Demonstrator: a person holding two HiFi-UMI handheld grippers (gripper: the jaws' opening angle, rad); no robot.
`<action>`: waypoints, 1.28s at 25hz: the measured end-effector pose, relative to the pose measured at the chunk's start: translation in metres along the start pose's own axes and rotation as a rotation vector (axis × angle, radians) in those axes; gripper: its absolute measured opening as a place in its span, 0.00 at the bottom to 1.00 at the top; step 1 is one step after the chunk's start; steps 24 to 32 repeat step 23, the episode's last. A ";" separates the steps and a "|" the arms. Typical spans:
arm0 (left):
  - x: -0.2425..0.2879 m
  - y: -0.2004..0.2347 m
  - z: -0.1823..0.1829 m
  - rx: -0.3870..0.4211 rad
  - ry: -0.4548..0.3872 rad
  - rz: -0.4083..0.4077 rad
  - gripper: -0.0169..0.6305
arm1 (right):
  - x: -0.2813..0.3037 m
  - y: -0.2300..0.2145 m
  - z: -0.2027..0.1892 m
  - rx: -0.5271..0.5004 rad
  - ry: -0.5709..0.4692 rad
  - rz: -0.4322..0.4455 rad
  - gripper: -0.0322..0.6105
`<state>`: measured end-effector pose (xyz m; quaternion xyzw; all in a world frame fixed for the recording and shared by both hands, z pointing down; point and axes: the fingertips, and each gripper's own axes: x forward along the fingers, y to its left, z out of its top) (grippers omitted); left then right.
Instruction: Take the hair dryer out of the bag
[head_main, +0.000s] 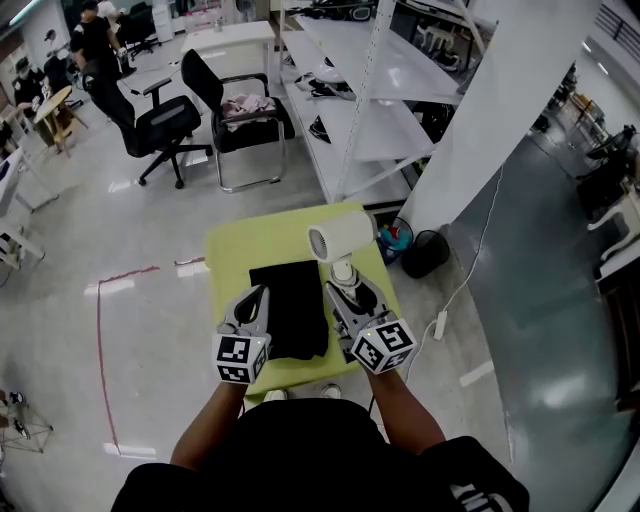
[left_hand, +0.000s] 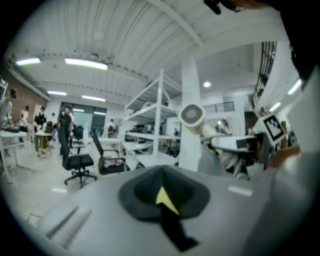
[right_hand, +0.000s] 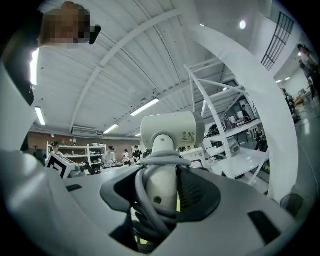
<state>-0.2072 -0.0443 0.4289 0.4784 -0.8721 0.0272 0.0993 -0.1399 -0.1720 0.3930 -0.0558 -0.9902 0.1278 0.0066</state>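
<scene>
- While the hair dryer (head_main: 341, 240) is up in the air, it is all the way out of the bag (head_main: 290, 305), just past the bag's far right corner.
- Its handle runs straight out from the right tool (head_main: 345, 285), away from the person. Its fat round head lies across the end of the handle, and the round mouth faces toward the bag's left side.
- The right tool is clamped on the handle. The gray cord (right_hand: 145, 200) is wound round the handle, and loops of it sit between the jaws too.
- Nothing holds the bag. It lies flat and dark on the yellow-green bench (head_main: 235, 250), with its long side running away from the person.
- The left tool (head_main: 258, 297) is at the bag's left edge. Its jaws are pressed together with nothing between them.
- Bare bench shows on the far side of the bag and to the bag's left. Only a thin strip shows to the bag's right.
- I think the taking-out part is done, and the next job is to put the hair dryer down.
- The right hand has to do that, since it holds the dryer. The left tool is on the other side of the bag and has nothing to do.
- The bare spot on the far side of the bag looks best to me, with the handle kept pointing away from the bag.
- The cord might slip off the handle when the jaws let go, so a slow, low put-down seems wise.
</scene>
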 end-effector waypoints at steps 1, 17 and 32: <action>-0.001 0.001 0.004 0.000 -0.002 0.003 0.04 | 0.000 0.001 0.002 -0.016 0.000 -0.010 0.36; -0.006 -0.004 0.019 -0.017 -0.035 -0.015 0.04 | -0.006 0.003 0.013 -0.086 0.010 -0.033 0.36; -0.011 -0.007 0.016 -0.016 -0.024 -0.020 0.04 | -0.013 0.006 0.010 -0.098 0.020 -0.031 0.36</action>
